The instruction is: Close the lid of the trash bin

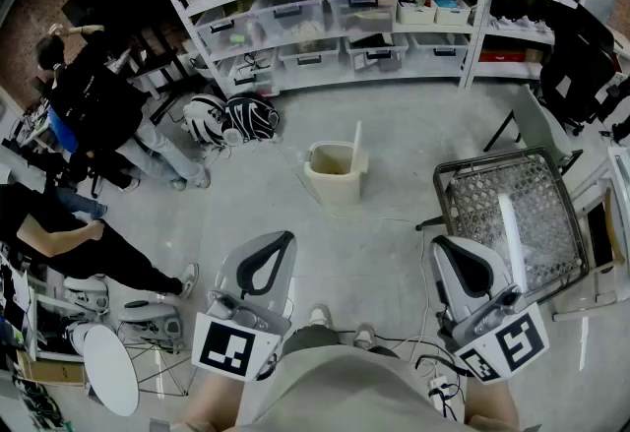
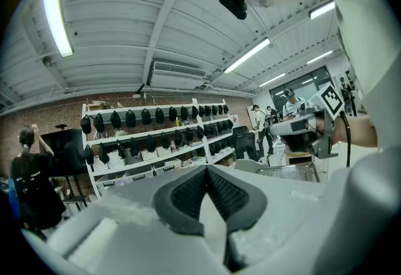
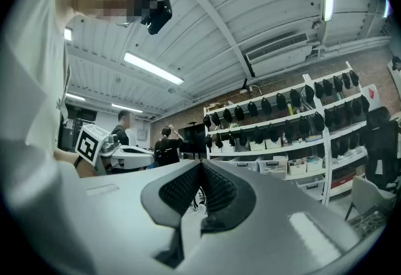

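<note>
**Head view.** The bin (image 1: 333,174) stands on the floor (image 1: 394,125) ahead of the person's shoes (image 1: 320,315), nearer the shelves (image 1: 374,17) than the body. Its lid (image 1: 356,139) stands upright at the bin's right edge, so the mouth is open. The left gripper (image 1: 264,261) and right gripper (image 1: 471,268) are held low and close to the body, one on each side. Both are well apart from the bin. Each carries a marker cube (image 1: 234,346) at its near end. A wire cart (image 1: 472,194) stands just beyond the right gripper. Two people (image 1: 98,95) are at the left edge.

**Left gripper view.** The camera tilts up toward the ceiling (image 2: 156,10). The left gripper (image 2: 205,170) has its jaws pressed together at the tips, and nothing is held between the ribbed pads. Behind them are the shelves, hung with a row of dark caps (image 2: 131,119). A person stands at the far left. The right gripper's marker cube shows at the right.

**Right gripper view.** This camera also tilts up toward the ceiling. The right gripper (image 3: 200,167) has its jaws clenched tip to tip, with nothing gripped between the pads. The shelves and caps fill the right half. The left gripper's marker cube shows at the left, with two people standing beyond it.
</note>
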`<state>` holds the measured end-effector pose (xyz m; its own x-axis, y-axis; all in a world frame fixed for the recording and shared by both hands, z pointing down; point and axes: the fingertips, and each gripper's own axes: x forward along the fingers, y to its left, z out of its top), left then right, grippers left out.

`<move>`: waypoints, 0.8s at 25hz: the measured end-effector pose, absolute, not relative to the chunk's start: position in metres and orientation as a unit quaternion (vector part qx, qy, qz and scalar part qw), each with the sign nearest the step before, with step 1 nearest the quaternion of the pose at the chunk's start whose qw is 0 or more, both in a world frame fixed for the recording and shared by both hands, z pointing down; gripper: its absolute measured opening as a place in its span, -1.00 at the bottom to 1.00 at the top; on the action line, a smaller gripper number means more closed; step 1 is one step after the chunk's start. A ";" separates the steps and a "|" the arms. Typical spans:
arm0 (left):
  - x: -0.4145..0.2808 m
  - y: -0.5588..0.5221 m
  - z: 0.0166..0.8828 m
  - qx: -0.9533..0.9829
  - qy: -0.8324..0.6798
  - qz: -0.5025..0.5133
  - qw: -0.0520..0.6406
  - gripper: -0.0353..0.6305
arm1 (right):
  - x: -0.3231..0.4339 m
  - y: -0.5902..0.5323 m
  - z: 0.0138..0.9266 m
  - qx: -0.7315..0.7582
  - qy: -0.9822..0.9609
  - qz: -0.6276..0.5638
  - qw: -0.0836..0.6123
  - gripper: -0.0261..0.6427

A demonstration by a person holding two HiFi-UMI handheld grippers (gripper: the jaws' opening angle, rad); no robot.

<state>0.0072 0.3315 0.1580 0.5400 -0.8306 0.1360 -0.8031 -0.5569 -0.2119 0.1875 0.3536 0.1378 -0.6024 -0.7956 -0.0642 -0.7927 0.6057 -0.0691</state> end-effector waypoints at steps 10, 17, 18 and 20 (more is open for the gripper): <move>0.016 0.347 0.161 -0.874 0.468 -0.112 0.057 -0.89 | 0.196 0.364 0.143 -0.446 0.894 -0.026 0.046 -0.91; 0.017 0.348 0.161 -0.874 0.469 -0.114 0.058 -0.89 | 0.200 0.359 0.147 -0.455 0.888 -0.042 0.053 -0.91; 0.016 0.347 0.161 -0.873 0.471 -0.113 0.058 -0.89 | 0.200 0.358 0.147 -0.454 0.889 -0.043 0.051 -0.91; 0.014 0.346 0.162 -0.873 0.473 -0.110 0.055 -0.89 | 0.198 0.356 0.149 -0.452 0.890 -0.043 0.046 -0.91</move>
